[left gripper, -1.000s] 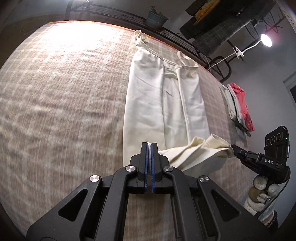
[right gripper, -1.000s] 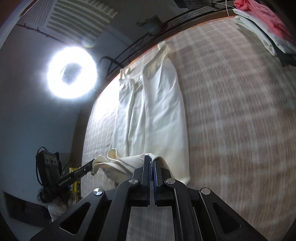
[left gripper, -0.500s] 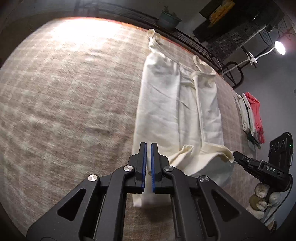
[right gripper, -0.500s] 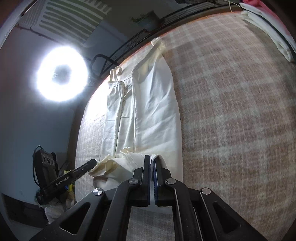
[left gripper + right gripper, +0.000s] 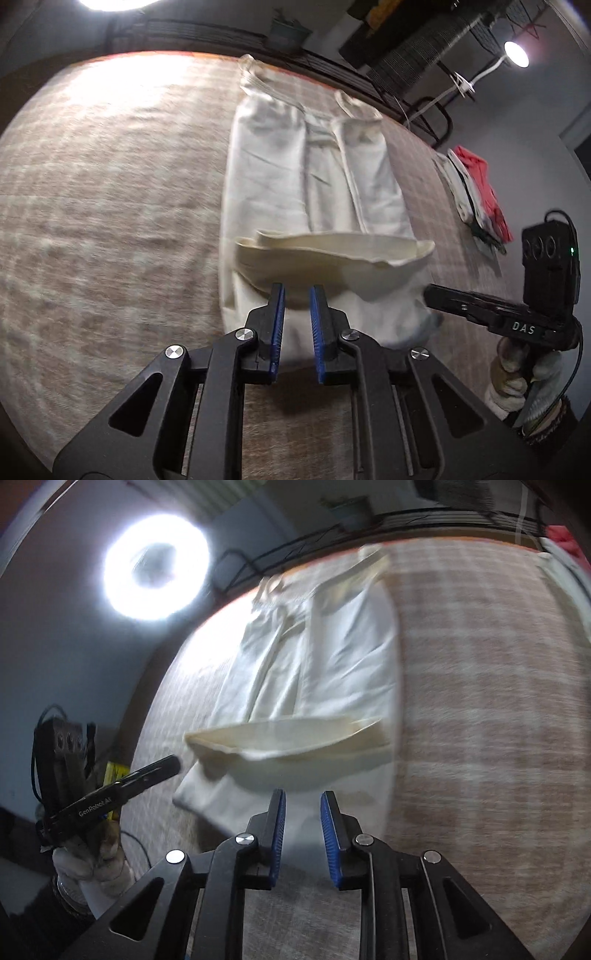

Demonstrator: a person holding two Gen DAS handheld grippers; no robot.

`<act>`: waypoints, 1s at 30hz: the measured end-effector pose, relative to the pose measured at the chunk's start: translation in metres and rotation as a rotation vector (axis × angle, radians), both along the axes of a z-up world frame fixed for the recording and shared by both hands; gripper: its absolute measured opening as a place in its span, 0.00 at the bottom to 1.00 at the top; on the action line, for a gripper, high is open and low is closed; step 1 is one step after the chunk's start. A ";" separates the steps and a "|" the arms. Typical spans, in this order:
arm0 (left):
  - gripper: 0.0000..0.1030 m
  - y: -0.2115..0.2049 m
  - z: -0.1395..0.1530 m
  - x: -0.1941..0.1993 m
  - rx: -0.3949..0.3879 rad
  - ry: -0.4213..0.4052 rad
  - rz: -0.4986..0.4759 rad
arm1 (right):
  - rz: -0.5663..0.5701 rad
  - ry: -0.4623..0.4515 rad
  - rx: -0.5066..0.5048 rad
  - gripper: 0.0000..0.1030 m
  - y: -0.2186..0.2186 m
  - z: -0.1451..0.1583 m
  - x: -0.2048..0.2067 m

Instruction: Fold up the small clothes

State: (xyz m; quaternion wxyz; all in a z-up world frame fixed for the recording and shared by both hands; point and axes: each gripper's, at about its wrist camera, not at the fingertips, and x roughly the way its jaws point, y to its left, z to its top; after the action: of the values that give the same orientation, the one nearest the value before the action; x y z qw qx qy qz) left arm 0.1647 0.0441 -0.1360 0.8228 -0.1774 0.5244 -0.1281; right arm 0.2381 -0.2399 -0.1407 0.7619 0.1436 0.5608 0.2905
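A cream sleeveless top lies lengthwise on the checked tablecloth, its sides folded inward and its straps at the far end. Its near hem is folded loosely over toward the straps and still stands up off the cloth. My left gripper is open and empty just short of that fold. My right gripper is open and empty too, at the near edge of the top. Each gripper shows in the other's view, the right one and the left one, beside the hem corners.
A stack of folded clothes with a red piece on top lies at the table's right side. A ring light shines beyond the far left edge. A black metal rail runs behind the table. A desk lamp stands at the back right.
Both grippers carried the near hem forward over the top, then opened and let it go. The hem has dropped onto the garment. Both grippers have drawn back slightly.
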 end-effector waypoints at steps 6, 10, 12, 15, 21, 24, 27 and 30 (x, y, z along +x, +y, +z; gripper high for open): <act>0.12 -0.012 -0.009 0.021 0.048 -0.006 0.012 | 0.018 0.003 -0.011 0.21 0.022 -0.011 0.015; 0.12 -0.005 -0.004 0.024 0.104 -0.035 0.055 | -0.059 -0.033 -0.105 0.33 0.018 -0.009 0.024; 0.12 -0.004 0.004 0.017 0.083 -0.062 0.029 | -0.061 -0.066 -0.146 0.32 0.016 -0.004 0.021; 0.12 -0.020 0.013 0.002 0.108 -0.118 -0.051 | -0.015 -0.120 -0.148 0.32 0.017 0.009 0.009; 0.11 -0.048 -0.005 -0.024 0.243 -0.129 -0.191 | 0.084 -0.176 -0.213 0.32 0.031 0.010 -0.019; 0.11 -0.045 -0.016 -0.029 0.283 -0.117 -0.191 | 0.076 -0.147 -0.282 0.28 0.030 -0.006 -0.026; 0.12 -0.032 -0.018 -0.034 0.290 -0.130 -0.178 | 0.062 -0.137 -0.268 0.28 0.022 -0.006 -0.030; 0.11 -0.024 -0.017 -0.035 0.290 -0.130 -0.162 | 0.063 -0.114 -0.255 0.28 0.015 -0.006 -0.033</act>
State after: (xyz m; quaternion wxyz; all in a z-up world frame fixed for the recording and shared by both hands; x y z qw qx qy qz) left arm 0.1297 0.0198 -0.1533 0.8591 -0.0055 0.4955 -0.1281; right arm 0.2047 -0.2251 -0.1464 0.7950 0.0110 0.5533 0.2485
